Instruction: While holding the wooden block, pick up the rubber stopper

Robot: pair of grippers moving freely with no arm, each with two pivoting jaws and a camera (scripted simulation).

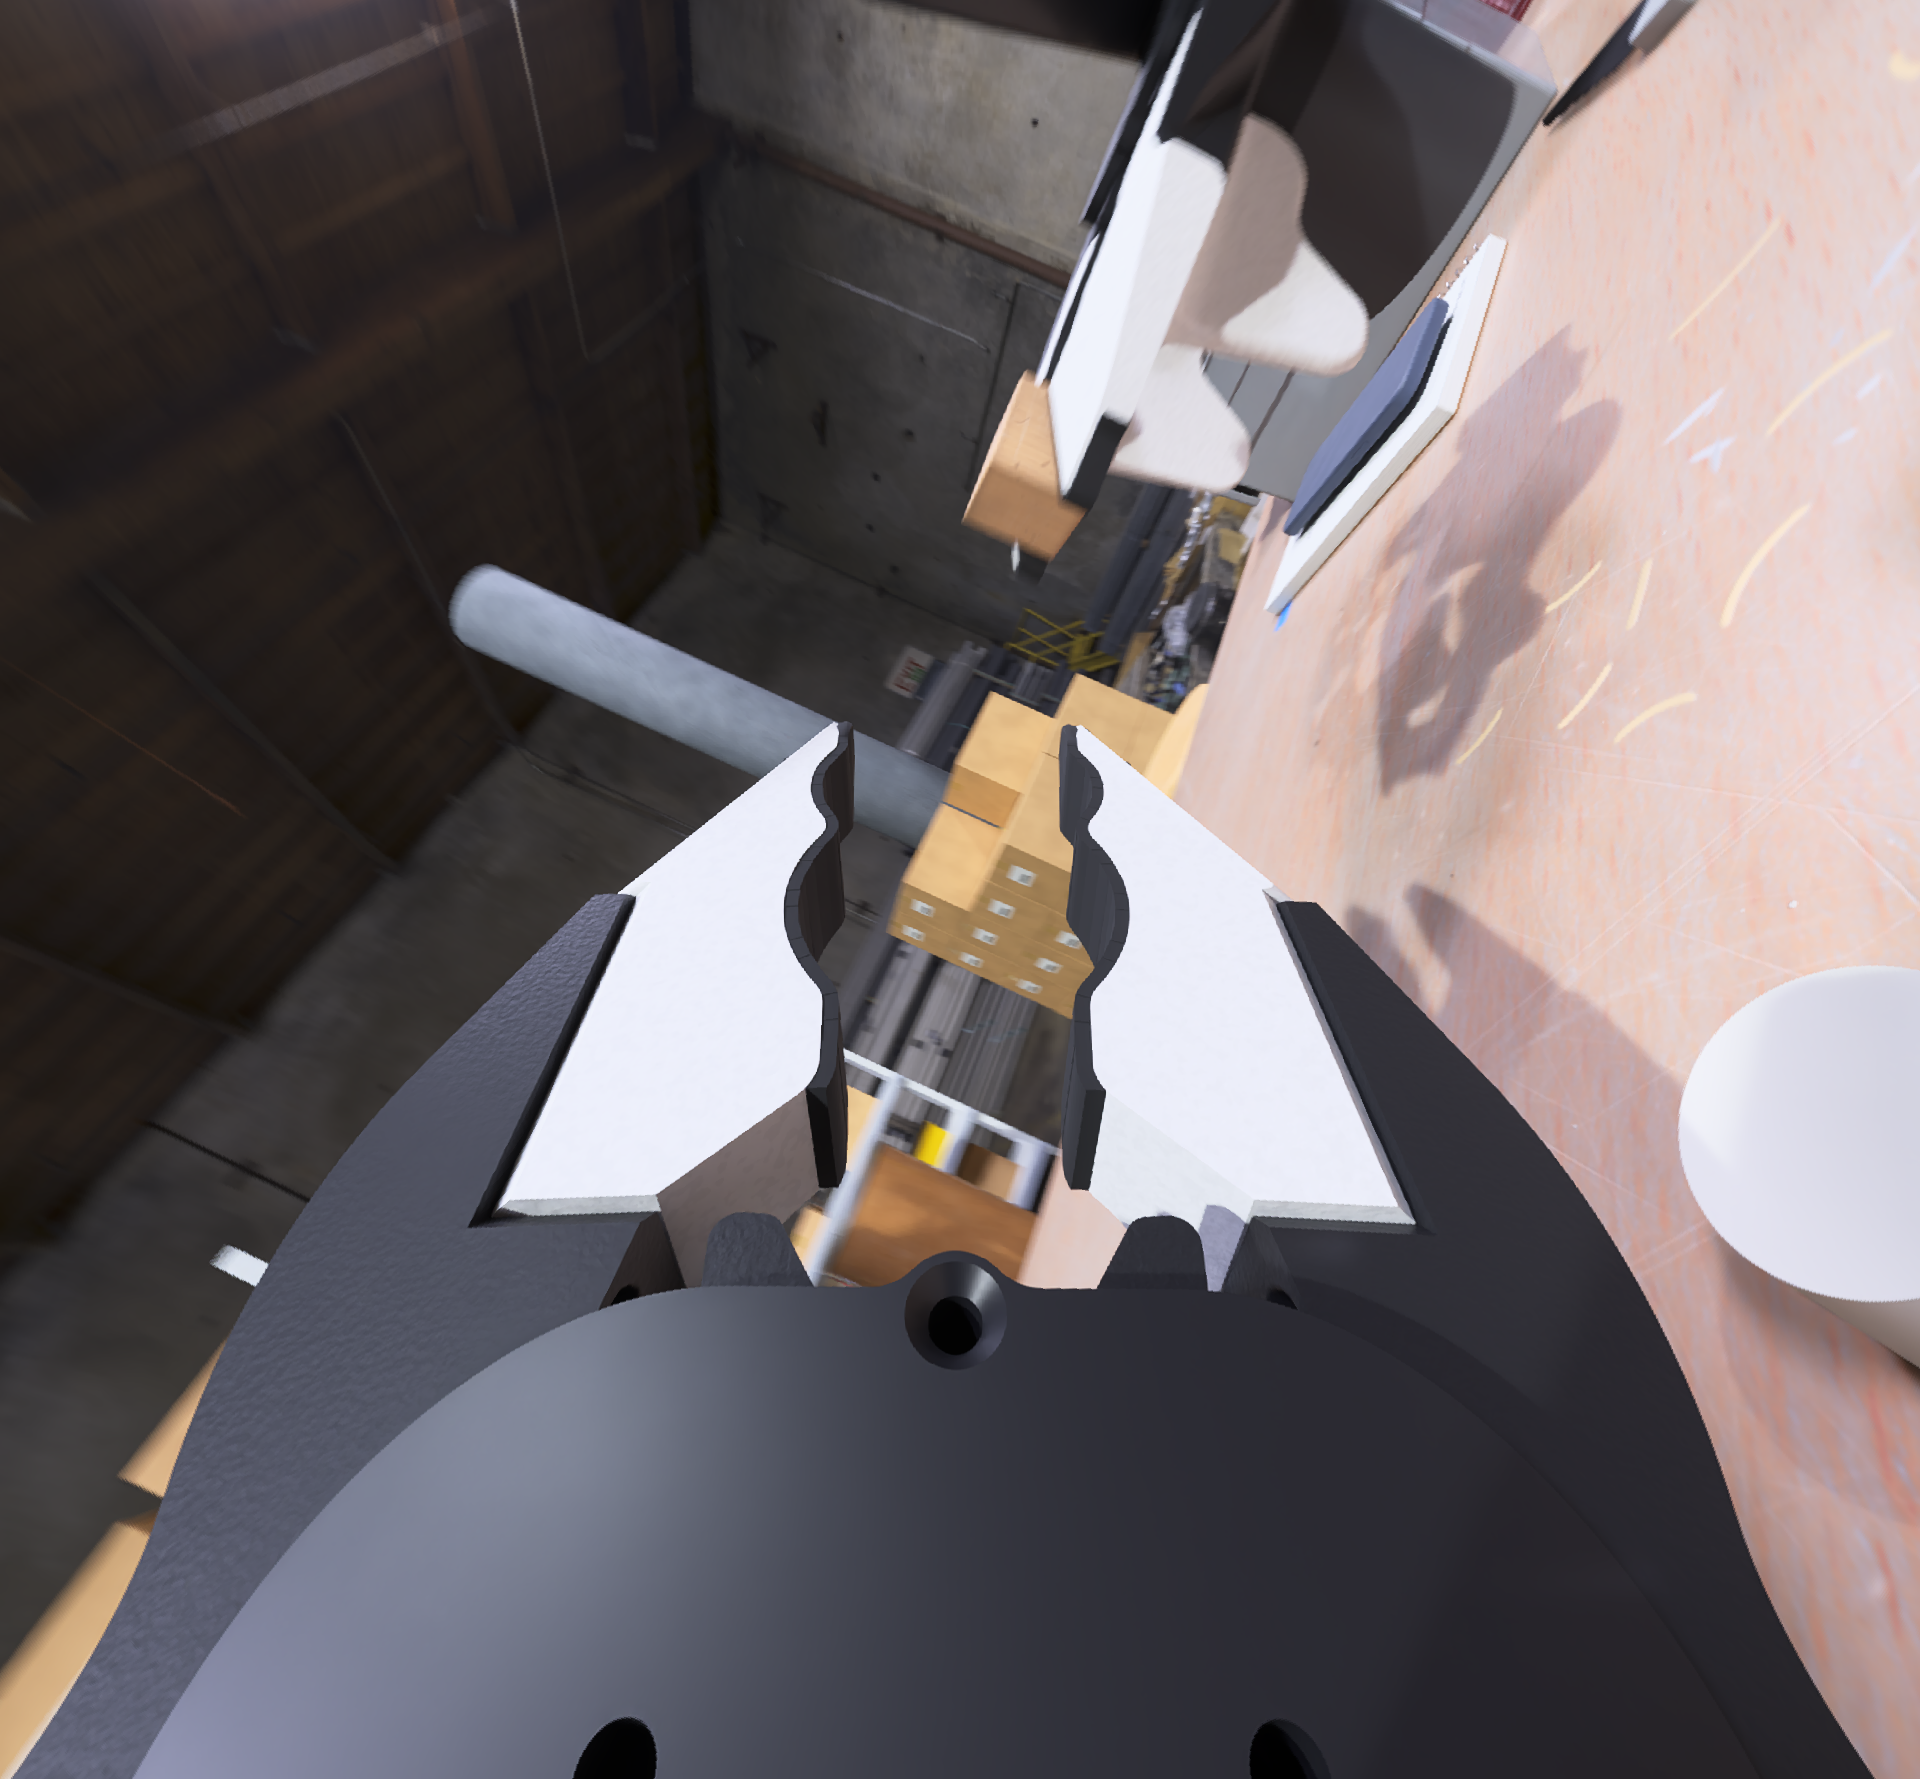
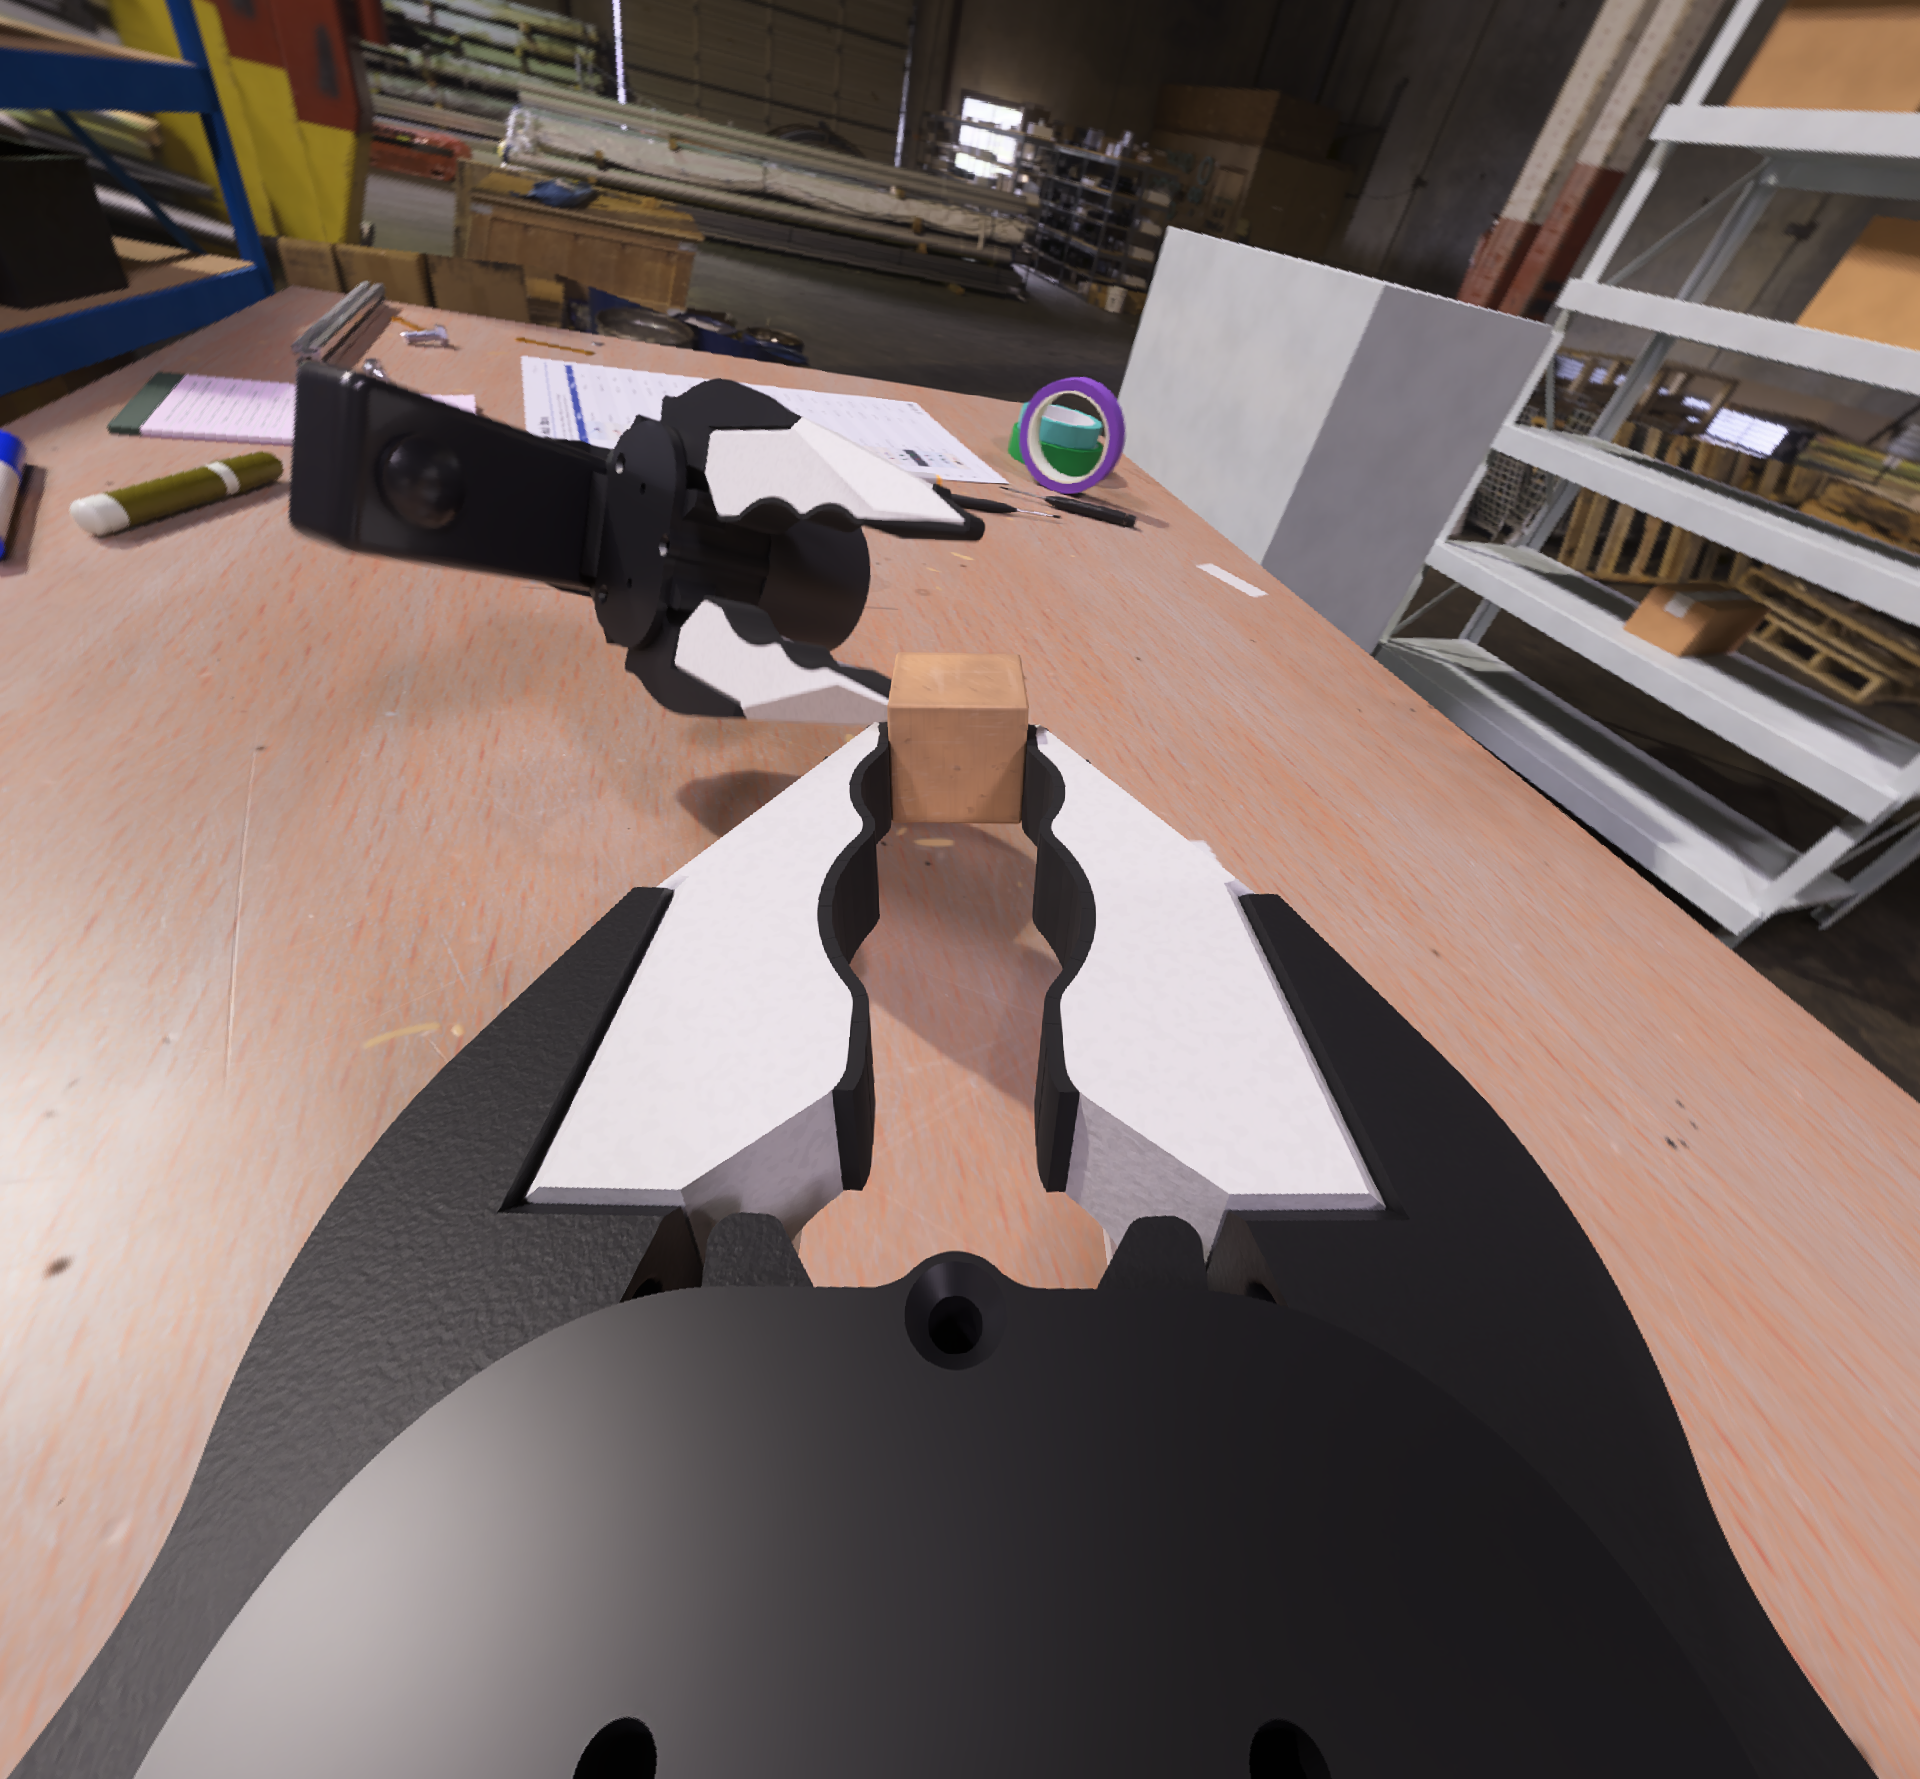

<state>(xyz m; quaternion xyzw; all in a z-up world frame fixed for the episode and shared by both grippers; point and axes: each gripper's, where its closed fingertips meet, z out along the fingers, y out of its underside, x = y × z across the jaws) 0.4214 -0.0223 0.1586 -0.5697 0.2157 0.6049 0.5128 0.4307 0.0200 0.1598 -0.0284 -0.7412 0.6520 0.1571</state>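
Note:
My right gripper (image 2: 956,737) is shut on the tan wooden block (image 2: 954,773) at its fingertips, just above the table (image 2: 364,898). The block (image 1: 1013,482) also shows in the left wrist view, held by the right gripper (image 1: 1081,472). My left gripper (image 1: 956,742) is rolled on its side, jaws apart, with nothing between them. In the right wrist view the left gripper (image 2: 920,602) hovers low beside the block. A dark round rubber stopper (image 2: 821,586) shows through its finger gap. I cannot tell whether it touches the pads.
A tall white box (image 2: 1330,420) stands at the table's right edge, with stacked tape rolls (image 2: 1070,436) beside it. Papers (image 2: 727,399), screwdrivers (image 2: 1091,511), a marker (image 2: 177,493) and a notebook (image 2: 218,410) lie at the back. A white cylinder (image 1: 1808,1137) stands close to the left gripper.

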